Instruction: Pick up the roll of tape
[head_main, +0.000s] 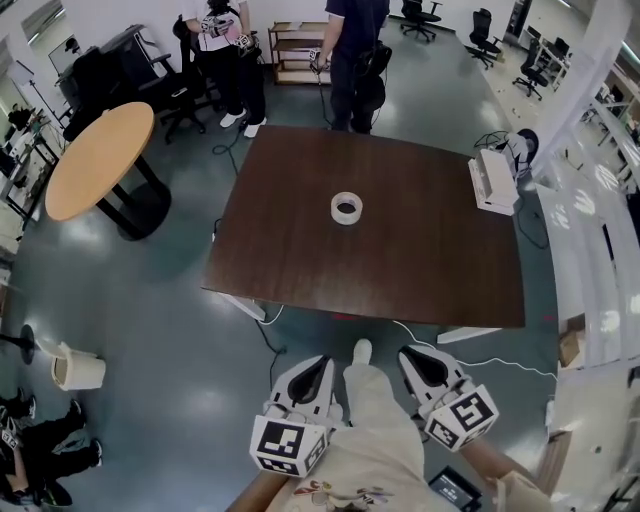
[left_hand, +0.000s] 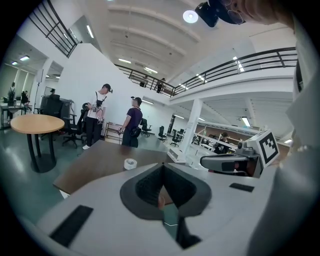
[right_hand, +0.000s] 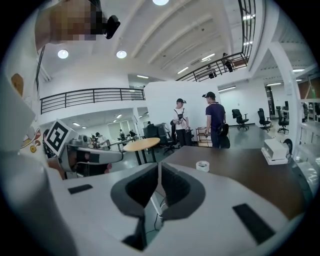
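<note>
Near: L tongs (left_hand: 161, 168) pinched shut on nothing, R tongs (right_hand: 159, 165) at a narrow slit, also empty, both short of the tabletop (head_main: 420, 285) near edge. Farther: roll of tape (head_main: 346, 208) lying flat approx mid tabletop, well apart from both tongs, nothing crowding it. Best to close in first, open one pair wide before arriving, drop over the ring's wall and clamp w/o shoving it.

Left gripper (head_main: 320, 362) jaws together, right gripper (head_main: 412, 354) jaws barely apart, both empty
</note>
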